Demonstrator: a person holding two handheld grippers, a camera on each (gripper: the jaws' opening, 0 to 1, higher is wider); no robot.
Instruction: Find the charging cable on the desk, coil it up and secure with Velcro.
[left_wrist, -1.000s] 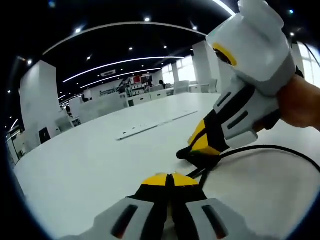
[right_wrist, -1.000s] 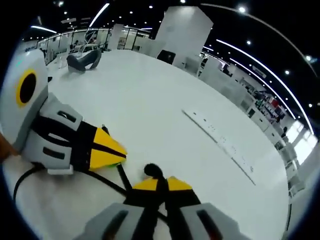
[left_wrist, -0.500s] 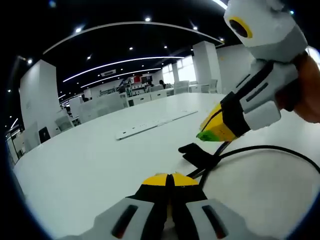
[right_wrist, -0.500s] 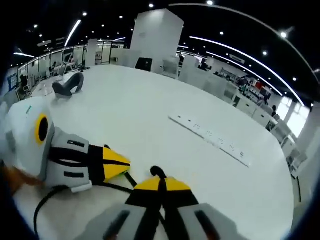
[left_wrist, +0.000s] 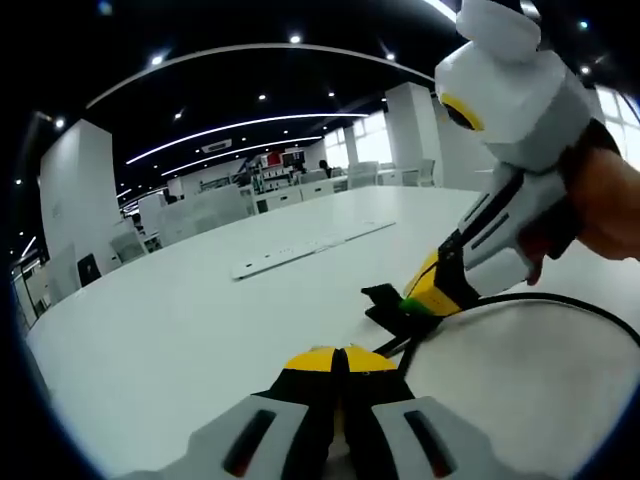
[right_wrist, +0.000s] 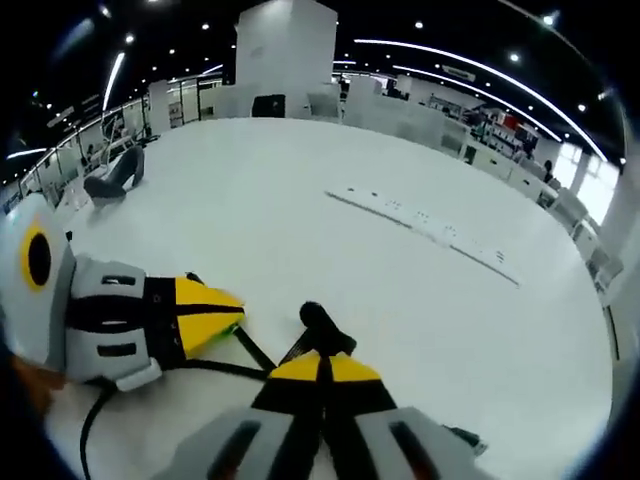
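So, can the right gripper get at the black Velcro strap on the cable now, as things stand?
Probably yes. The right gripper already has its tips at the Velcro strap on the white desk, with nothing between them. The left gripper sits beside it, shut on the cable.

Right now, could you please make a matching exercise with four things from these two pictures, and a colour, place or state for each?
Column 1:
1. charging cable
2. Velcro strap
3. left gripper
4. power strip

Column 2:
A. long and white, lying flat far back on the desk
B. jaws shut, yellow tips together
C. black line curving across the desk
D. short black tab sticking up beyond the right gripper

Pairs: 1-C, 2-D, 3-B, 4-A
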